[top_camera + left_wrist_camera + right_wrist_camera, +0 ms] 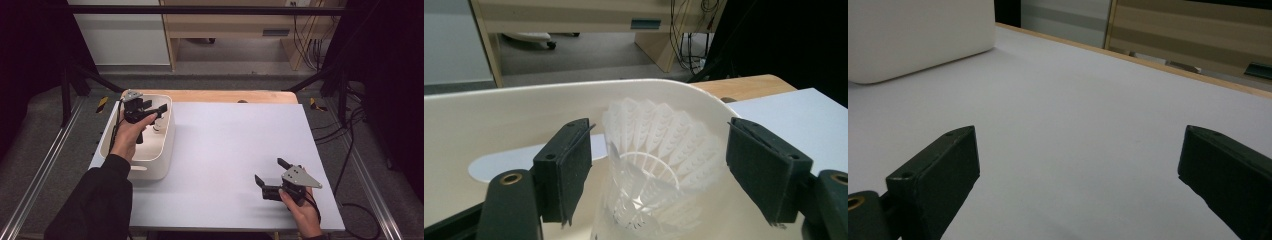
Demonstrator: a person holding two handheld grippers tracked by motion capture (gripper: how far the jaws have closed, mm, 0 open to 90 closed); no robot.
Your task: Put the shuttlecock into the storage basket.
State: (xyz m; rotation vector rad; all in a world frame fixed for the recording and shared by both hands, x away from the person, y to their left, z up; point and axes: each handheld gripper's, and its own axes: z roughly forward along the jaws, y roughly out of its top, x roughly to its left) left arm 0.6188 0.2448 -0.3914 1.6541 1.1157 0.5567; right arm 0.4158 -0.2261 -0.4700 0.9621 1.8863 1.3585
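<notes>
**Two grippers apart, a shuttlecock in the tub**

Two grippers worked the table. In the high view we found the left gripper (156, 111) over the white tub (165, 165) at about ten o'clock on the grey mat (235, 150). The shuttlecock (159, 125) stood inside the tub. In the left gripper view its feathered skirt (659, 145) sat upright between the two black pads (574, 165), with a gap on either side; the claw stood wide and pressed on nothing. The tub's far wall (549, 107) curved behind it.

We noted the right gripper (270, 175) at about five o'clock, well apart from the tub. Its claw stood wide over bare mat (1073, 125), holding nothing.
</notes>
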